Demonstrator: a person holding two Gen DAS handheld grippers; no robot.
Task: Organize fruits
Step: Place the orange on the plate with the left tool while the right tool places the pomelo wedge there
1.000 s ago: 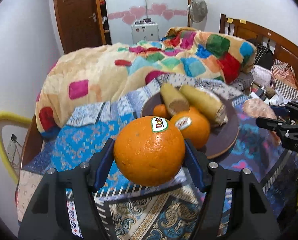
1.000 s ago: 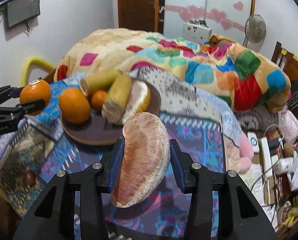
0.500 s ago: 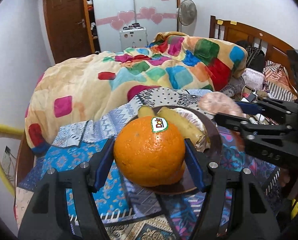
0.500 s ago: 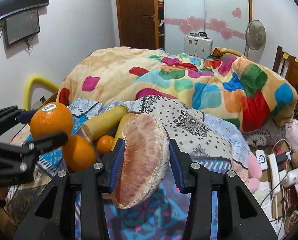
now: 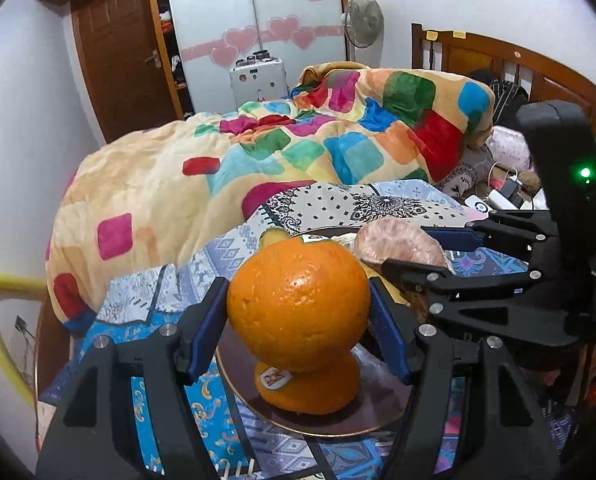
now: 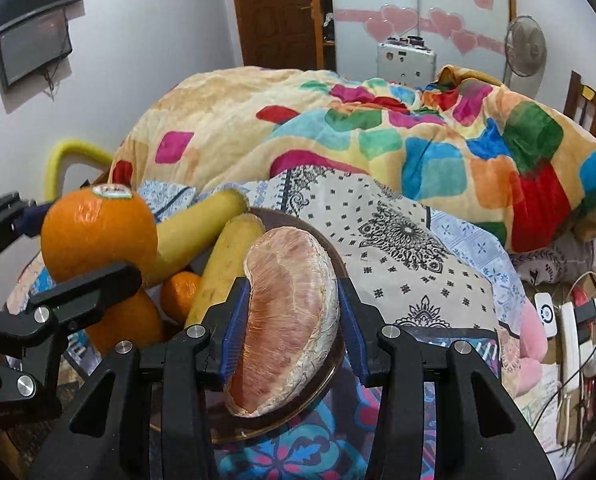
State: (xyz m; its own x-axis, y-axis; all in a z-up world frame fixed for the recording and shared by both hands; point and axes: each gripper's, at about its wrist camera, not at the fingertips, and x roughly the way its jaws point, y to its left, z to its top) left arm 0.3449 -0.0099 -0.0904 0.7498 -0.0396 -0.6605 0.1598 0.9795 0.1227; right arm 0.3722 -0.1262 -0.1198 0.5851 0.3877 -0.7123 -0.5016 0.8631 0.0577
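Observation:
My left gripper (image 5: 298, 312) is shut on a large orange (image 5: 298, 304) with a Dole sticker, held just above the brown plate (image 5: 338, 420) and over a second orange (image 5: 310, 388) lying on it. My right gripper (image 6: 291, 320) is shut on a peeled pomelo wedge (image 6: 289, 320), held over the plate's right side (image 6: 326, 372). Two yellow bananas (image 6: 225, 264) and a small tangerine (image 6: 179, 296) lie on the plate. The held orange (image 6: 97, 236) and left gripper show at the left of the right wrist view; the pomelo (image 5: 398, 246) and right gripper show at the right of the left wrist view.
The plate sits on a patterned blue cloth (image 5: 157, 396) over a small table. Behind it lies a bed with a colourful patchwork quilt (image 6: 378, 144). Chargers, cables and a pink plush (image 6: 538, 336) lie at the right. A yellow chair frame (image 5: 1, 320) stands at the left.
Both grippers have moved in over the plate with their fruit and now stand close beside each other. The orange has tipped so its sticker faces up and away.

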